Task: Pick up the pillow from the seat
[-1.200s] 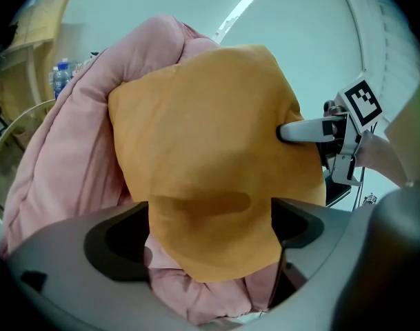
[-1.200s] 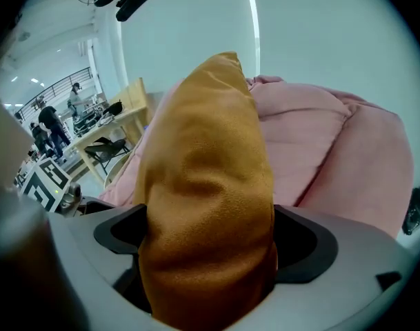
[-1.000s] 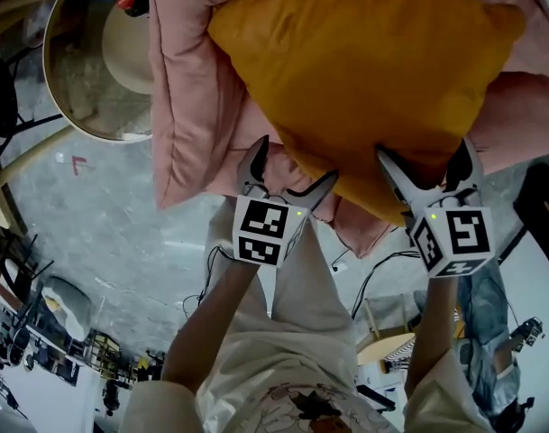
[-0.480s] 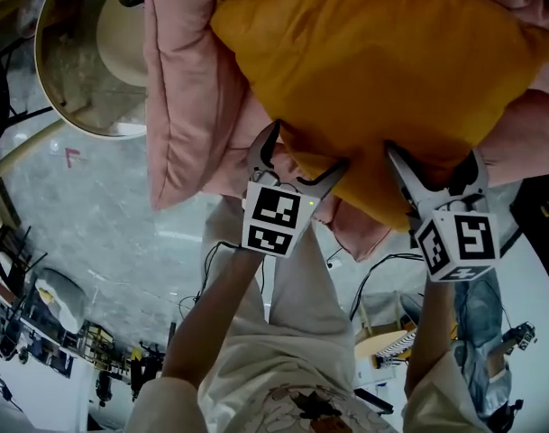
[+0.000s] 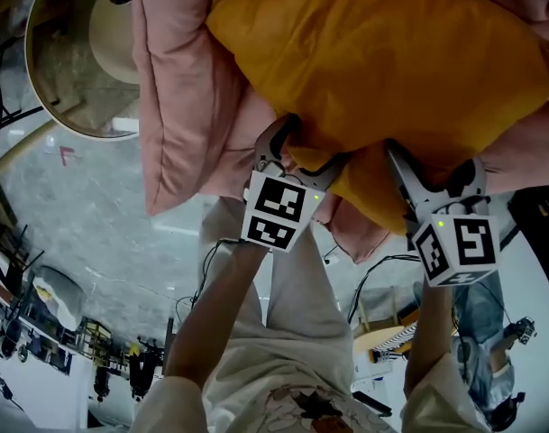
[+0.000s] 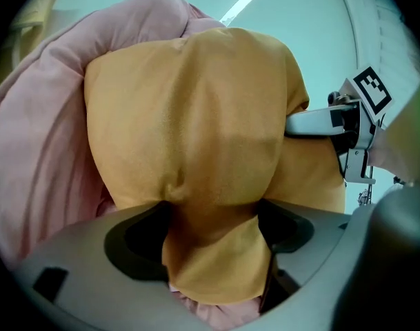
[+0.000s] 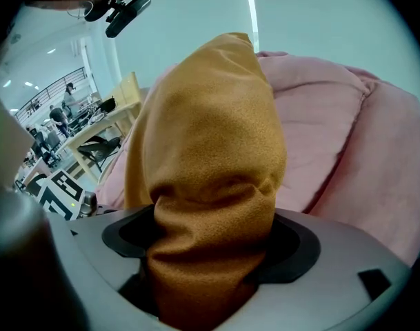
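**Head view:** orange pillow [image 5: 382,52] lies against the pink seat cushion [image 5: 179,88]; left claw [image 5: 312,144] and right claw [image 5: 434,159], jaws just closing, bite its near edge.
**Left gripper view:** pinched fabric, right claw beyond.
**Right gripper view:** pinched fabric, distant chair [image 7: 99,147].

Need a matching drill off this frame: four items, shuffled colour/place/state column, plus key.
Items:
1. pillow
2. seat cushion
3. left gripper
4. round table

Descriptions:
A. pink
B. mustard yellow
C. upper left of the head view, beside the cushion
D. jaws pinching bunched fabric at the pillow's near edge

Pairs: 1-B, 2-A, 3-D, 4-C

Note: the left gripper's jaws have just been closing, with pillow fabric between them.
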Available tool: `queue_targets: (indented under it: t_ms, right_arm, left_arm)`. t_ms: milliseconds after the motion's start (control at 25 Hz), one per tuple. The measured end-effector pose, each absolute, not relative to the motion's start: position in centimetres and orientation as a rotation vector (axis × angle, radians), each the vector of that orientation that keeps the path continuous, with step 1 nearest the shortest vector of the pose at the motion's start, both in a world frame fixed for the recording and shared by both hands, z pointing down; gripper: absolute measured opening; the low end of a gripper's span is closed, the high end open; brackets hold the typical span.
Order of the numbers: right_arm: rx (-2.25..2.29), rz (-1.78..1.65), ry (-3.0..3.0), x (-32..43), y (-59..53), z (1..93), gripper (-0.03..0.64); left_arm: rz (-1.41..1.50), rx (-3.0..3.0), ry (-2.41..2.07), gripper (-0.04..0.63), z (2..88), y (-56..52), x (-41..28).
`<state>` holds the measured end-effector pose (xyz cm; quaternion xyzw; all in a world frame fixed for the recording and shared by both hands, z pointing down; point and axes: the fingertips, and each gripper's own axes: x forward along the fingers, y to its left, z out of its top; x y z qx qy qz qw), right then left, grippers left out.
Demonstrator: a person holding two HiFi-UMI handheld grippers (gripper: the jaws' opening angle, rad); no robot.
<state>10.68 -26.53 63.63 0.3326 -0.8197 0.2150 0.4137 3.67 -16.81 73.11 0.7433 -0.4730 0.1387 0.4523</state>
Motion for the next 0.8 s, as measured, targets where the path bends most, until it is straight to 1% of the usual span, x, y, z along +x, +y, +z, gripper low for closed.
queue_targets:
  t_ms: [120, 280, 360, 440, 560, 640, 720, 800]
  right_arm:
    - [0.841, 0.536, -2.053, 10.4, -26.4, 63.7, 0.44]
    - [0.865, 0.516, -2.043, 11.0, -25.9, 63.8, 0.392]
    - [0.866, 0.498, -2.036, 10.8, -25.7, 64.2, 0.351]
    - [0.854, 0.478, -2.029, 9.9, -25.7, 64.4, 0.322]
    - [0.851, 0.464, -2.029, 9.4, -25.4, 64.0, 0.271]
    - [0.856, 0.469, -2.042, 9.9, -25.0, 63.6, 0.264]
    - [0.855, 0.466, -2.053, 10.4, -24.7, 63.0, 0.261]
    - [0.852, 0.459, -2.059, 10.6, -24.6, 62.2, 0.259]
  left_arm:
    - [0.337, 1.837, -1.144, 0.34, 73.0, -17.0, 3.8]
    - [0.35, 1.854, -1.15, 0.236, 72.7, -16.7, 4.7]
    - [0.36, 1.846, -1.164, 0.187, 73.0, -16.7, 4.6]
    - [0.377, 1.826, -1.182, 0.172, 73.0, -16.8, 3.8]
    - [0.37, 1.82, -1.209, 0.123, 72.2, -16.8, 3.5]
    - [0.362, 1.818, -1.222, 0.1, 71.6, -16.3, 3.9]
    - [0.364, 1.817, -1.236, 0.1, 70.9, -16.0, 4.2]
    - [0.365, 1.819, -1.244, 0.084, 70.0, -15.9, 4.4]
